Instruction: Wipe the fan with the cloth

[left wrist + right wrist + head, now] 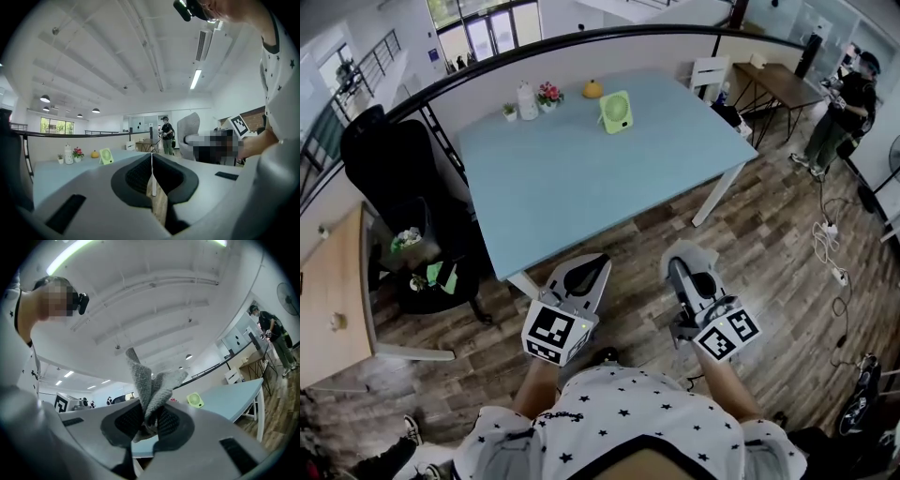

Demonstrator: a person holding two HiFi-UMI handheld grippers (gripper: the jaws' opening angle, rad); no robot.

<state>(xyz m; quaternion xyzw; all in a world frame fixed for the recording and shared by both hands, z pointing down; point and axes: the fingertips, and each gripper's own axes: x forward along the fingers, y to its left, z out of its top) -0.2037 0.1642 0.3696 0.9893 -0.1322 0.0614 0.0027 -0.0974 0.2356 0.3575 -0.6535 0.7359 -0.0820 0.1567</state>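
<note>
Pinching a grey cloth (149,387) (bunched, sticking up past the jaws), the right tongs (682,265) hang over the wooden floor (769,244), just short of the pale blue surface (581,187). The left tongs (589,270) beside them are pressed together with nothing between. The green fan (617,112) stands upright near the surface's far edge, well apart from both.

A white shirt (600,427) strewn with small black stars was worn. Black-and-white marker cubes (555,333) were carried on the grey left gripper (593,264) and right gripper (679,266).
</note>
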